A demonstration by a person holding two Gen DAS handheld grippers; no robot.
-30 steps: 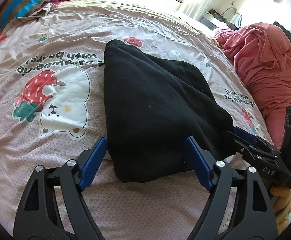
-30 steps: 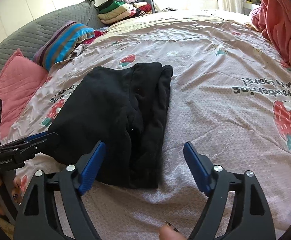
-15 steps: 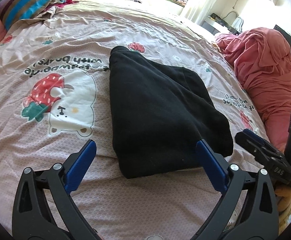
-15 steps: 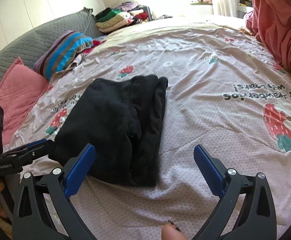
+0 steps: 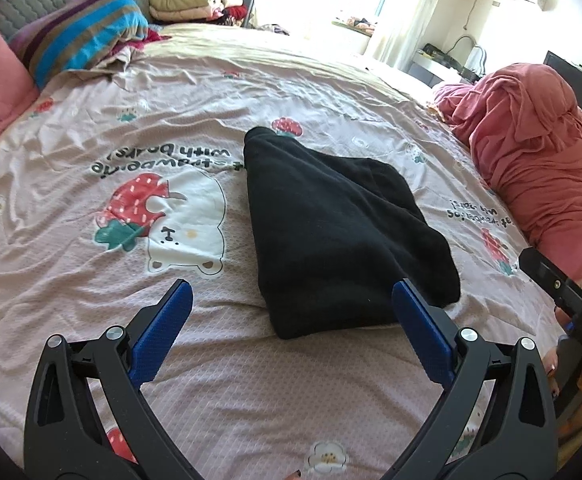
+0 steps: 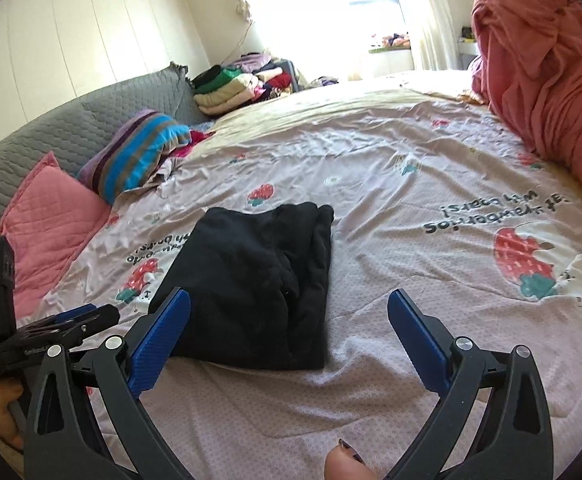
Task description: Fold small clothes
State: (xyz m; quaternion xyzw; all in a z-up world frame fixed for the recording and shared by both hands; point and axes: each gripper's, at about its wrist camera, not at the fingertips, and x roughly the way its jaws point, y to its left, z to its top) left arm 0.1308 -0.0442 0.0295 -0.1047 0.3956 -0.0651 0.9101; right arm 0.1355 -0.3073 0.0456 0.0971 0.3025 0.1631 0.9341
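Observation:
A black folded garment [image 5: 331,232] lies flat on the pink strawberry-print bedsheet [image 5: 91,280], its layered edges showing in the right wrist view [image 6: 251,280]. My left gripper [image 5: 291,286] hovers open just short of the garment's near edge, nothing between its blue pads. My right gripper [image 6: 289,294] is also wide open, raised in front of the garment's near right corner and holding nothing. Each gripper shows at the edge of the other's view: the right one [image 5: 551,280], the left one [image 6: 71,320]. A thumb tip [image 6: 347,462] shows at the bottom.
A heap of salmon-pink bedding [image 5: 539,152] fills the bed's right side. A striped pillow [image 5: 79,32] and a pink cushion [image 6: 47,216] lie at the left by the grey headboard [image 6: 71,128]. A stack of folded clothes [image 6: 227,88] sits at the far end.
Both grippers have opened wider and pulled back and upward from the black garment, which stays lying on the sheet and looks farther off.

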